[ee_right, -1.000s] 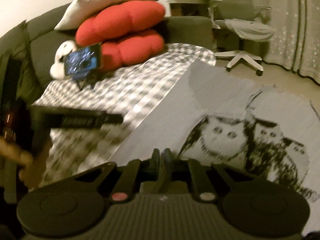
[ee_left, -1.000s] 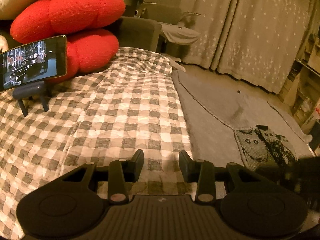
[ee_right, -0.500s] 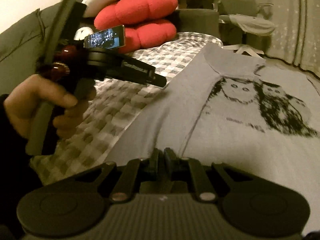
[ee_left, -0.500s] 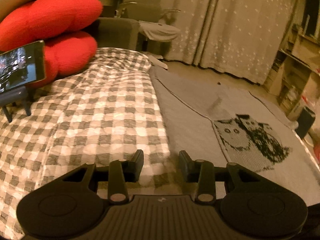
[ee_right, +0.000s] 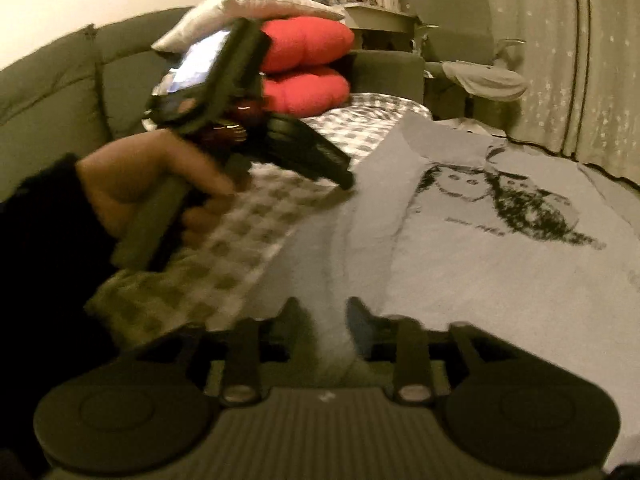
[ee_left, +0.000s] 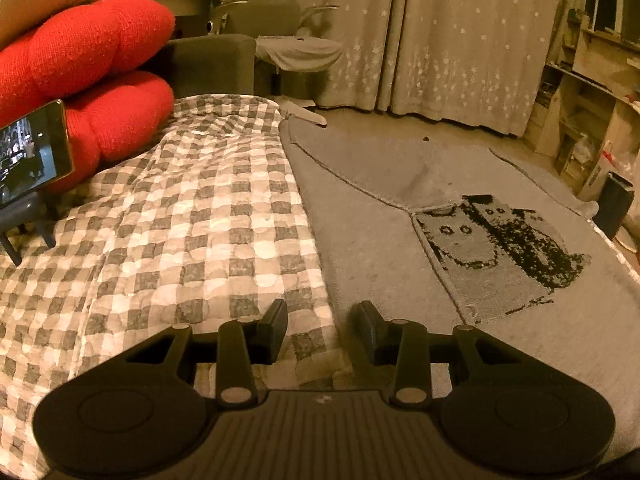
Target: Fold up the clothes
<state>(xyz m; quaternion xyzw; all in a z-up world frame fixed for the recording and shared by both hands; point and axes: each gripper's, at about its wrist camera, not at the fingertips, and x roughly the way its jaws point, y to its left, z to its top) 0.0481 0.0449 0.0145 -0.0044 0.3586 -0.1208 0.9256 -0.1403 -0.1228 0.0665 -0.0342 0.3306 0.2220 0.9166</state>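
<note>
A grey T-shirt (ee_left: pixel 372 240) with a black animal print (ee_left: pixel 504 240) lies spread flat over a checked blanket (ee_left: pixel 180 220). My left gripper (ee_left: pixel 322 324) is open and hovers low over the shirt's left edge, where grey cloth meets the blanket, with nothing between its fingers. The right wrist view is blurred. It shows the shirt (ee_right: pixel 480 280) and its print (ee_right: pixel 520 204), and my right gripper (ee_right: pixel 324 316) open at the near hem, a fold of grey cloth lying loose between its fingers. A hand (ee_right: pixel 152 184) holds the left gripper (ee_right: pixel 340 178), its tips at the shirt's left side.
Two red cushions (ee_left: pixel 80 60) and a phone on a stand (ee_left: pixel 32 156) sit at the blanket's far left. Behind them are a sofa arm (ee_left: pixel 212 64), an office chair (ee_left: pixel 296 48) and star-patterned curtains (ee_left: pixel 460 40). Shelves (ee_left: pixel 580 120) stand at the right.
My right gripper has opened and let go of the shirt's hem. The left gripper has swung right and down to the shirt's left edge.
</note>
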